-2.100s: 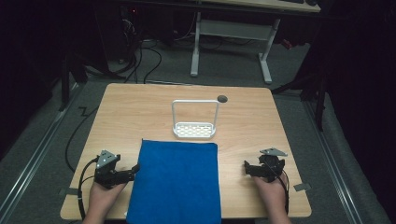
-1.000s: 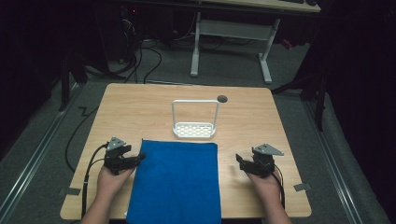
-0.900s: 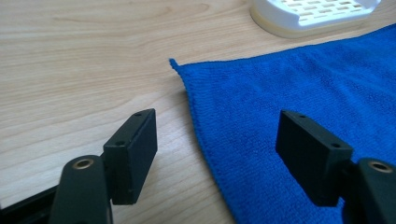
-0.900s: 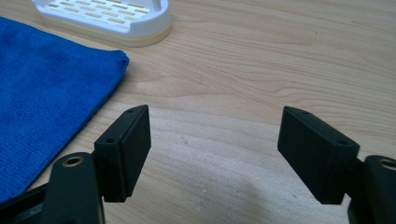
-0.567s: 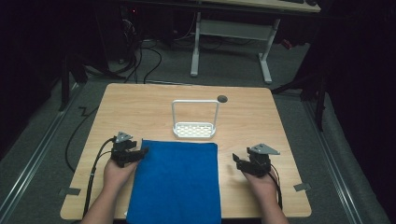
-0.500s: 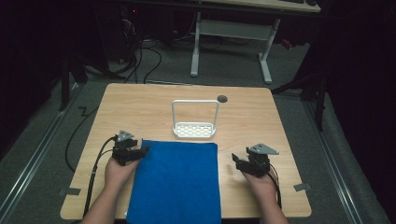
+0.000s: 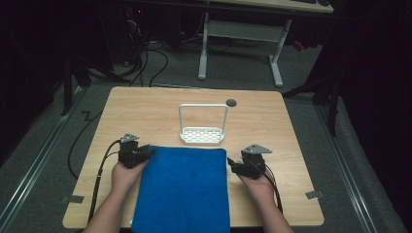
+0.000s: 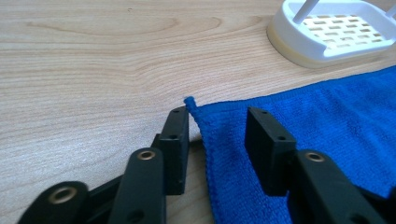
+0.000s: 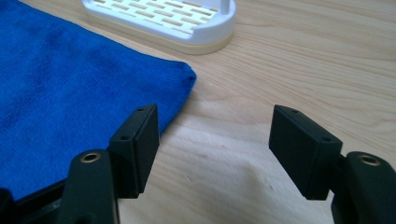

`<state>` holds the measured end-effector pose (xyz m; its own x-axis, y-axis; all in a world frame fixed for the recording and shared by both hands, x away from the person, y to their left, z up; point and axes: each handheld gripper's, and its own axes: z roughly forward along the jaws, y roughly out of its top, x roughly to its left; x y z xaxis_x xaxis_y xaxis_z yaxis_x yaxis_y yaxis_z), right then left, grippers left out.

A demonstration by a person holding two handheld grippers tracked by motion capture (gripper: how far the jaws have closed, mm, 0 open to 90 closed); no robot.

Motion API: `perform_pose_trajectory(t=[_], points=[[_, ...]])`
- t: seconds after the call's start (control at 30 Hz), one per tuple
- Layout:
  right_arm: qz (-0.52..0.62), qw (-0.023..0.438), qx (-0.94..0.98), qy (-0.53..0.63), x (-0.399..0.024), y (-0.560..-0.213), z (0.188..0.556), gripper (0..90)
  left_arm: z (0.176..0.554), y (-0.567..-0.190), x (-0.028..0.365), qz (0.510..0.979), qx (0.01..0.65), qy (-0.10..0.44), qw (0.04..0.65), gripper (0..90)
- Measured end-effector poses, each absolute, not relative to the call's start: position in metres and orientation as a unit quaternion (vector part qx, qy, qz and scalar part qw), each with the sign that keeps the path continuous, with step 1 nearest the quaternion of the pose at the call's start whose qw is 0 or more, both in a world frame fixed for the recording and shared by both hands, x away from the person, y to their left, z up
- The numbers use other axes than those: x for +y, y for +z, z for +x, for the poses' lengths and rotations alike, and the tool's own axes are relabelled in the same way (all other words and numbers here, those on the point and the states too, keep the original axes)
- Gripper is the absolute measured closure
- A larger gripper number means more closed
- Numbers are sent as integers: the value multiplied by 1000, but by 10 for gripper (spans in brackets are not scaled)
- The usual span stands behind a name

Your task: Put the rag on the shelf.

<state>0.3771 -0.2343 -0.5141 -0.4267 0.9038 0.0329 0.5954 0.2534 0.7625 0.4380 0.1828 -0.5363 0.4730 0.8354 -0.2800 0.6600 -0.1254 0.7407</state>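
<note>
Blue towel (image 7: 182, 189) flat on table (image 7: 145, 109), near edge cut off. Left gripper (image 8: 217, 135) jaws closing astride its far-left corner, not pinching. Right gripper (image 9: 212, 140) open beside right edge, over wood.

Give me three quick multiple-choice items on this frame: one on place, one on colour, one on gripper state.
1. Where does the white rack stand?
A. On the table just beyond the cloth's far edge
B. On top of the cloth
C. On the floor

2. What colour is the cloth?
A. Red
B. Blue
C. Grey

3. How do the left gripper jaws stand?
A. Apart, straddling the cloth's far corner
B. Closed on the rack's handle
C. Shut tight on bare wood

Key: 1 A, the rack sits on bare wood past the cloth. 2 B, plainly blue from above and from both grippers. 3 A, the corner lies between jaws that have just been closing, with a gap showing.
</note>
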Motion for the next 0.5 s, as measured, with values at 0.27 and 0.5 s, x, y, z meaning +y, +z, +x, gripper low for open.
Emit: perform_pose_trajectory(t=[0.27,0.5], points=[[499,196,766,355,-211,-517,403,393,437,-537,181,748,497,107,426,677],[497,196,777,333,-196,-520,417,443,436,-537,180,747,499,110,425,717]])
